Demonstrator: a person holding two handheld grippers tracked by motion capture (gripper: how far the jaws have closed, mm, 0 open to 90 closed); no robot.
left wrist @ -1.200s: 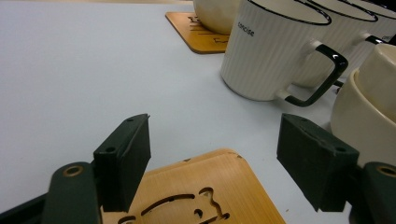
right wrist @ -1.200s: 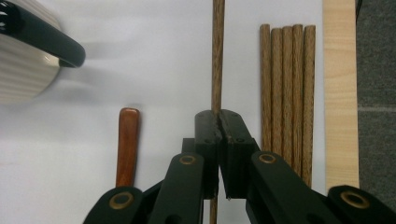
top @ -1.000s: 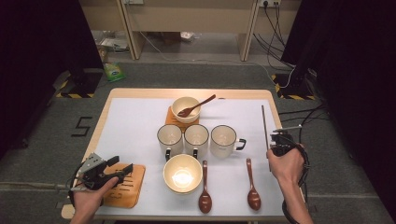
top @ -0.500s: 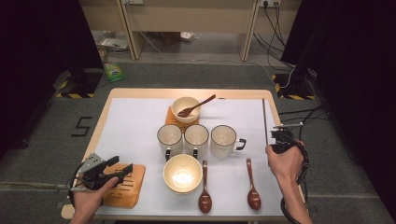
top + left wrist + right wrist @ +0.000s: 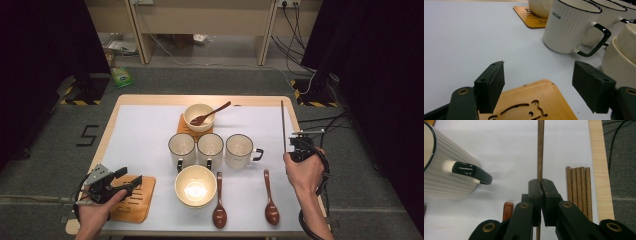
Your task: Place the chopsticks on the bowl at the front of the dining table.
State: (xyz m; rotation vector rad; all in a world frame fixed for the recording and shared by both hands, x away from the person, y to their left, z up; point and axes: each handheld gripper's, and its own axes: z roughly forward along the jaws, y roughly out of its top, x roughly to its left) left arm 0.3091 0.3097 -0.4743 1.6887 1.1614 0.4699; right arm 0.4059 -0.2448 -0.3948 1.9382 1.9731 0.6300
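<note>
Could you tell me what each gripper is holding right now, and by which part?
The right gripper clamps a thin brown wooden chopstick near its lower end. The left gripper is open over the wooden coaster, holding nothing.

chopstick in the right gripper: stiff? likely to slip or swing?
Probably stiff: the chopstick runs dead straight out of the shut right gripper. It could pivot or slide, since the pads pinch a thin round wooden shaft with most of its length sticking out beyond them. Likely light; four similar sticks lie flat on the table and would probably roll if nudged.
</note>
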